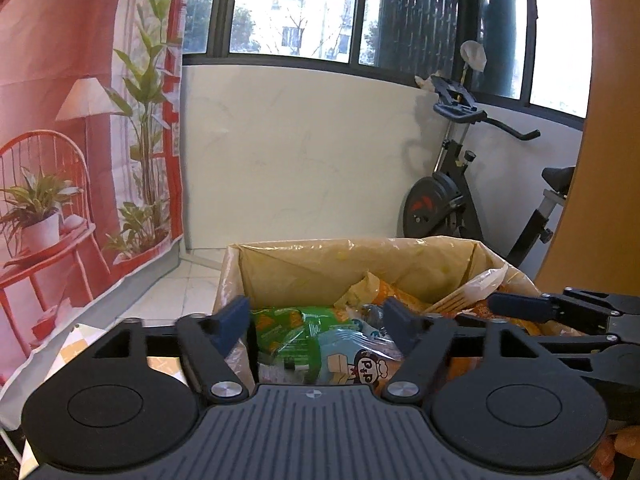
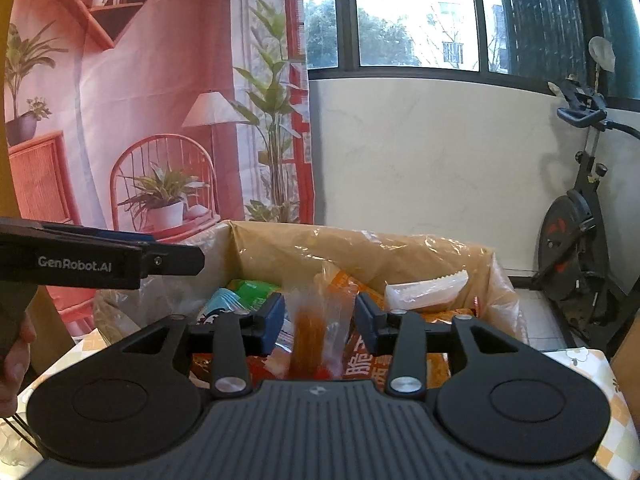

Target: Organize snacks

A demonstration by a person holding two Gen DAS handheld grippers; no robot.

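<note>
Seemingly mid-drop, the right tool (image 2: 320, 320) hovers over a plastic-lined cardboard box (image 2: 440, 256), its jaws parted around a blurred clear packet of orange snacks (image 2: 312, 328); whether either pad touches it cannot be told. The left tool (image 1: 316, 320) waits wide open and empty above a green packet (image 1: 292, 328) and others already piled inside the box, apparently ready to help.

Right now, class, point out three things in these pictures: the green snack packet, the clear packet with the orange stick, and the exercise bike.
Green packet (image 1: 298, 330): left wrist view, middle of its front.
Clear packet (image 2: 316, 320): right wrist view, on the orange stick inside.
Exercise bike (image 1: 434, 204): left wrist view, on its flywheel cover.
</note>
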